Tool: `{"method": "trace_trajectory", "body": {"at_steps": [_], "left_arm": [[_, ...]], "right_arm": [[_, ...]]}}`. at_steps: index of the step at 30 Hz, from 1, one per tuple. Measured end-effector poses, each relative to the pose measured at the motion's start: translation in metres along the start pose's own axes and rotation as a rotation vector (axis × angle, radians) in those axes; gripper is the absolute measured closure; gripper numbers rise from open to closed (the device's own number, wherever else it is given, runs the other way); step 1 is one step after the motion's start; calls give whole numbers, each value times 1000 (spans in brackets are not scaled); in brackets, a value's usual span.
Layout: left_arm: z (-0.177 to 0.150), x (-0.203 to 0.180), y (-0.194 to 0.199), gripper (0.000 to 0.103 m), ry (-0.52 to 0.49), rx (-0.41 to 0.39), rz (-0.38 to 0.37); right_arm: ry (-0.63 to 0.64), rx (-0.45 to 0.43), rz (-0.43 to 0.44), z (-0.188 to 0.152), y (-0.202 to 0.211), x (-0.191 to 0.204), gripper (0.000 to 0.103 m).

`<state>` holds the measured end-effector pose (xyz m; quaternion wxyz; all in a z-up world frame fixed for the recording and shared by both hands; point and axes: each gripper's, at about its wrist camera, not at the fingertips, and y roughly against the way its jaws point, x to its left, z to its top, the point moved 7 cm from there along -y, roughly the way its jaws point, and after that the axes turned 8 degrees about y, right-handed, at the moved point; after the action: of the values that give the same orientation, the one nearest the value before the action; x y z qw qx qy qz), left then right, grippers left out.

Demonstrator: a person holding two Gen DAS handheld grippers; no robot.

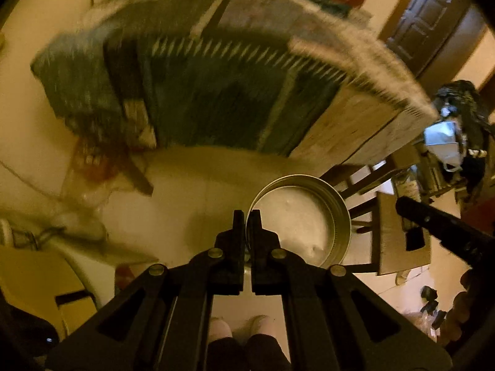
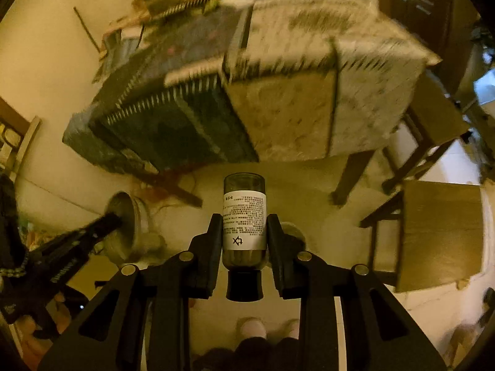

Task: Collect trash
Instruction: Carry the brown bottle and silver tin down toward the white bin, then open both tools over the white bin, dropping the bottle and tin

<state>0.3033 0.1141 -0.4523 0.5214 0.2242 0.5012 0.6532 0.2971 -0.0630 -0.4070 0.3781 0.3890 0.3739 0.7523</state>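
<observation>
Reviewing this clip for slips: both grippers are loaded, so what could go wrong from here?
The left gripper pinches only the thin rim of the metal lid; it could swing or slip out. The right gripper holds the dark bottle by its smooth label, cap toward the camera; it might slide. The table stands close ahead.

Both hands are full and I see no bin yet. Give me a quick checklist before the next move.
1. Left gripper jaws shut on the rim of the metal lid: ok.
2. Right gripper jaws shut on the small bottle, pads against its label: ok.
3. Bottle's black cap on: ok.
4. Bin or bag to drop things into: cannot tell, none shows clearly in either view.
5. Floor ahead of the bottle bare: ok; the table and a chair stand close.
6. Lid grip secure: cannot tell, only a thin edge is pinched.
</observation>
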Motion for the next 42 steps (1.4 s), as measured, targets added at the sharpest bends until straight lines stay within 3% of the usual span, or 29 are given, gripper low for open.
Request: {"method": "trace_trajectory", "body": {"at_steps": [2, 3, 6, 11, 16, 18, 19, 22, 31, 42], "left_arm": [[-7, 8, -24, 102, 7, 26, 17], [-11, 10, -35, 102, 12, 40, 20], [-24, 14, -69, 102, 18, 84, 24], [-41, 7, -115, 102, 7, 142, 12], [-47, -23, -146, 101, -18, 165, -68], [-49, -32, -156, 74, -47, 174, -63], [-51, -34, -161, 67, -55, 187, -60], [-55, -40, -167, 64, -64, 235, -59], [-41, -54, -105, 64, -111, 196, -61], [15, -70, 58, 64, -143, 6, -80]], "right_arm": [[9, 14, 37, -3, -21, 0, 76], [16, 29, 60, -4, -33, 1, 71], [30, 46, 26, -10, -57, -5, 40], [47, 77, -54, -28, -79, -28, 39], [2, 96, -96, -42, -85, -58, 39], [-10, 99, -112, -45, -84, -65, 39], [-12, 100, -118, -43, -84, -65, 39], [-6, 103, -142, -44, -78, -69, 39], [8, 64, -147, -24, -40, -58, 39], [64, -71, -148, 23, 75, -3, 39]]}}
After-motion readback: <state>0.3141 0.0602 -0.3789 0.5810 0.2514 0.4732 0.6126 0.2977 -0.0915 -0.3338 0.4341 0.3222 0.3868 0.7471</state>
